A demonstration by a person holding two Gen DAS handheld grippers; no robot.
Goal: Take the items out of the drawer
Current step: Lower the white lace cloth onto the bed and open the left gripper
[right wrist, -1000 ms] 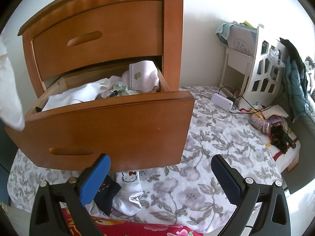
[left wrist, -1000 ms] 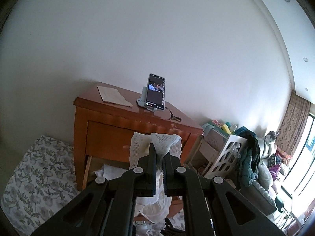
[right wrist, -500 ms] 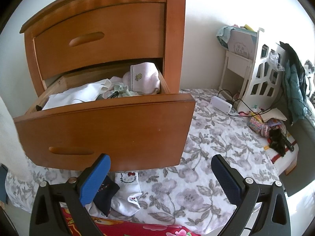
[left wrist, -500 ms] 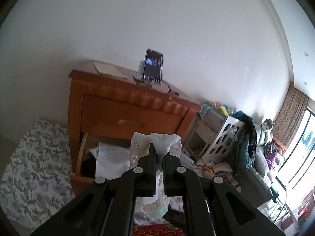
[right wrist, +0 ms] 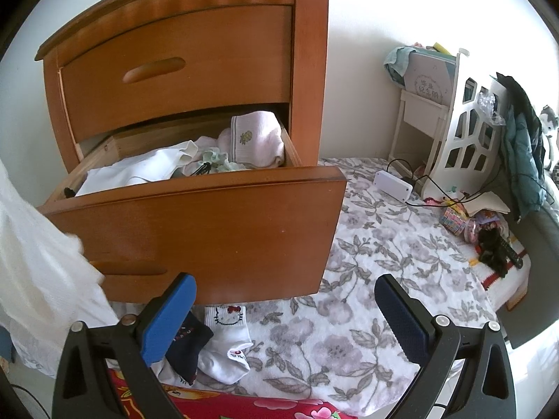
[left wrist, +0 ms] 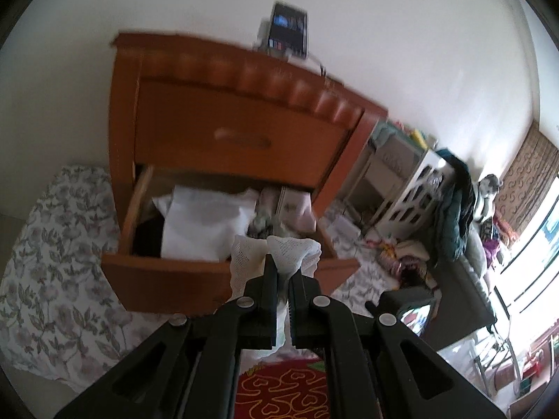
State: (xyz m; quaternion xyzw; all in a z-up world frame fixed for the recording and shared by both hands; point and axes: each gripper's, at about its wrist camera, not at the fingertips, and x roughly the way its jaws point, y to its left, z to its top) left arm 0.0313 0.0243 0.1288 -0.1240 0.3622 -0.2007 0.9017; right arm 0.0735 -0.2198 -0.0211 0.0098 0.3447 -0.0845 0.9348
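Drawer stood pulled out from the lower half of the wooden nightstand, with clothes piled inside. One white mesh garment was already out, clamped between the shut fingers of the left gripper and hanging in front of the drawer face; in the right wrist view its trailing cloth draped at the far left. The right gripper hovered with its two blue pads spread wide and nothing between them, low before the drawer front. The dangling fabric could, I judged, snag on the drawer edge or slip loose, since only a pinch of mesh was held. Inside I counted one folded white garment, one pink sock roll and one small green item; on the floral sheet below lay one white sock and one dark sock.
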